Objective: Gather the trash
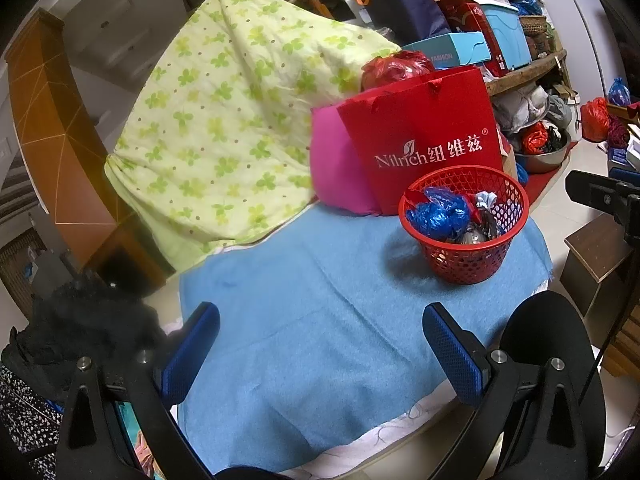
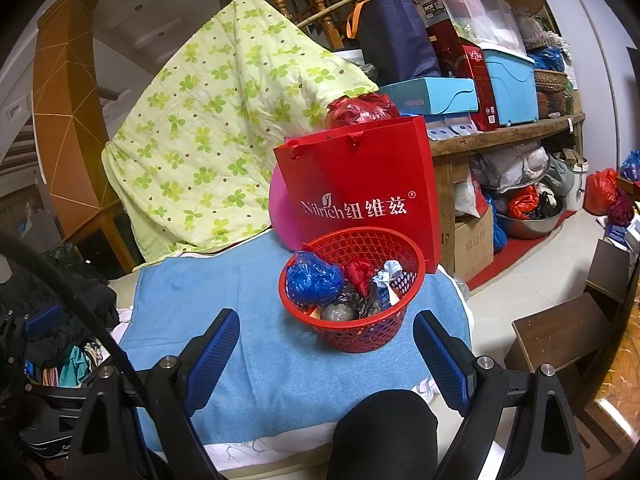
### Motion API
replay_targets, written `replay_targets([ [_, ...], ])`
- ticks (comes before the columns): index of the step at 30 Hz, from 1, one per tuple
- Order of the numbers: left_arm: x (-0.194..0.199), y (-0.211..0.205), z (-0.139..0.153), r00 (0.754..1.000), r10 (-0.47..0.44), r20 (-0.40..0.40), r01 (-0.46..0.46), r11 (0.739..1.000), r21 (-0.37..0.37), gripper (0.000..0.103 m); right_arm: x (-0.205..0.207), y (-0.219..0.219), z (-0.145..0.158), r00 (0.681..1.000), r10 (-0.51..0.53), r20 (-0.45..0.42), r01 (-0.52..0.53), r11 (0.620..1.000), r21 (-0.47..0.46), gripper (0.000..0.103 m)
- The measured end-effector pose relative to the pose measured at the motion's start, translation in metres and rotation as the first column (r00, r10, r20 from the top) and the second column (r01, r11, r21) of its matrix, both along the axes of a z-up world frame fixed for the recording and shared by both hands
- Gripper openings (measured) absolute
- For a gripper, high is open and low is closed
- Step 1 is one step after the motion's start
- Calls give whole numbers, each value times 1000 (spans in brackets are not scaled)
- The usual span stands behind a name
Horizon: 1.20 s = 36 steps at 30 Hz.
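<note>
A red plastic basket (image 1: 464, 258) (image 2: 362, 338) stands on a blue cloth (image 1: 304, 320) (image 2: 256, 344). It holds crumpled trash: a blue plastic bag (image 1: 438, 212) (image 2: 314, 278), a red wrapper (image 2: 358, 272), dark bags and a white-blue scrap (image 2: 390, 270). My left gripper (image 1: 320, 320) is open and empty, low over the cloth, with the basket ahead to its right. My right gripper (image 2: 326, 330) is open and empty, and the basket sits just ahead between its fingers.
A red Nilrich paper bag (image 1: 424, 140) (image 2: 360, 188) and a pink cushion (image 1: 336, 168) stand behind the basket. A green clover quilt (image 1: 224, 120) (image 2: 212, 128) drapes at left. Cluttered wooden shelf (image 2: 504, 132) at right, dark stool (image 2: 560, 332), dark clothes (image 1: 92, 320) at left.
</note>
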<state>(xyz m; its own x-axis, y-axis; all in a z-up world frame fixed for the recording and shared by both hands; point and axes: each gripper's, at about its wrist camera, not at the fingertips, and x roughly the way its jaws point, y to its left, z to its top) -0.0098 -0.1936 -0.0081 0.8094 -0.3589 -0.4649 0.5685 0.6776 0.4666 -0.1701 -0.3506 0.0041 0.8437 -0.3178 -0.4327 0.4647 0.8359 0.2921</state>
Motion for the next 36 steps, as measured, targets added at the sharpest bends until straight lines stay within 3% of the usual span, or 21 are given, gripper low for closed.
replay_targets([
  [29, 20, -26, -15, 999, 18, -51, -18, 1000, -3, 101, 12, -4, 1, 1000, -16, -20, 16, 1000, -22, 91],
  [36, 46, -32, -12, 998, 8, -67, -13, 998, -65, 101, 40, -14, 13, 999, -25, -40, 22, 998, -65, 91],
])
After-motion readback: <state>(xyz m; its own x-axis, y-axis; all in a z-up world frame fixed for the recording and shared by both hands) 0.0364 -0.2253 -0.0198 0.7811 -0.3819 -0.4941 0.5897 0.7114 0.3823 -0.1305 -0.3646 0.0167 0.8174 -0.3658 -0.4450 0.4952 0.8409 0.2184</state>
